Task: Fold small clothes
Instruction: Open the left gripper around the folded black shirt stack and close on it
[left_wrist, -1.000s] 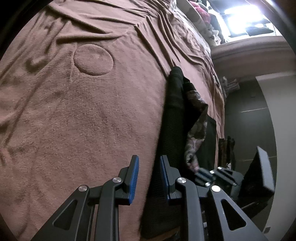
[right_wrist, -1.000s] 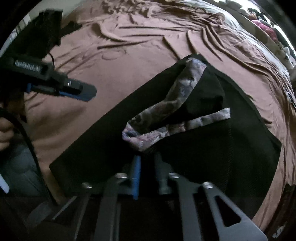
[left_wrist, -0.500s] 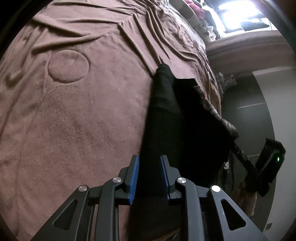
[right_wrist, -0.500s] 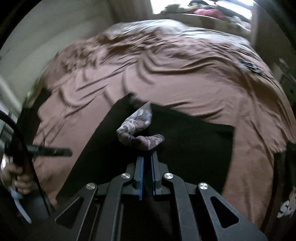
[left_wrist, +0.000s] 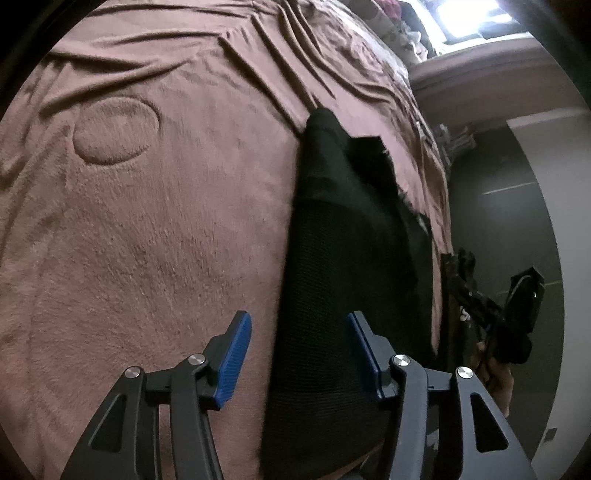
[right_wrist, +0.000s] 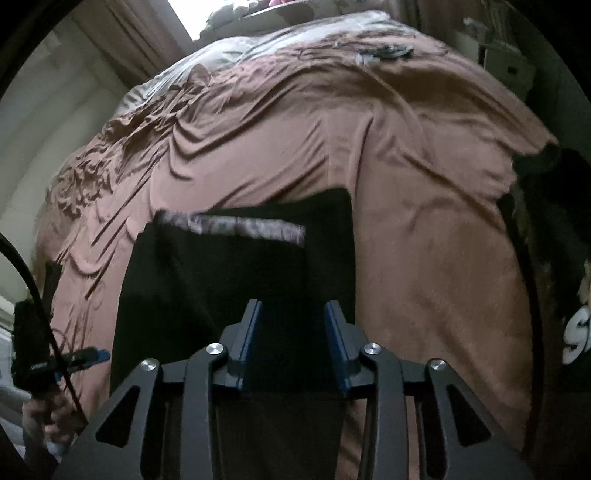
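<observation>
- Left tongs (left_wrist: 299, 354) stand with the blue-padded fingers (left_wrist: 234, 358) spread wide and nothing caught between them; they hover just over the bedspread.
- Between and ahead of those fingers lies the black garment (left_wrist: 347, 258), its left edge running between the two pads, though whether either pad touches the cloth cannot be told.
- To the left of the left tongs stretches the brown bedspread (left_wrist: 147, 221), with a round pressed mark (left_wrist: 116, 134) in its pile farther ahead on that side.
- Right tongs (right_wrist: 293, 347) are likewise released, fingers apart, with the near edge of the black garment (right_wrist: 229, 280) directly between and beneath them.
- Ahead of the right tongs, a patterned waistband (right_wrist: 236, 225) runs across the far edge of the folded layer, a second black layer showing behind and to its right.
- From the right wrist view, the left tongs (right_wrist: 83, 358) appear low at the left, beside the garment's left edge.
- From the left wrist view, the right tongs' body (left_wrist: 517, 314) shows at the far right, beyond the garment.
</observation>
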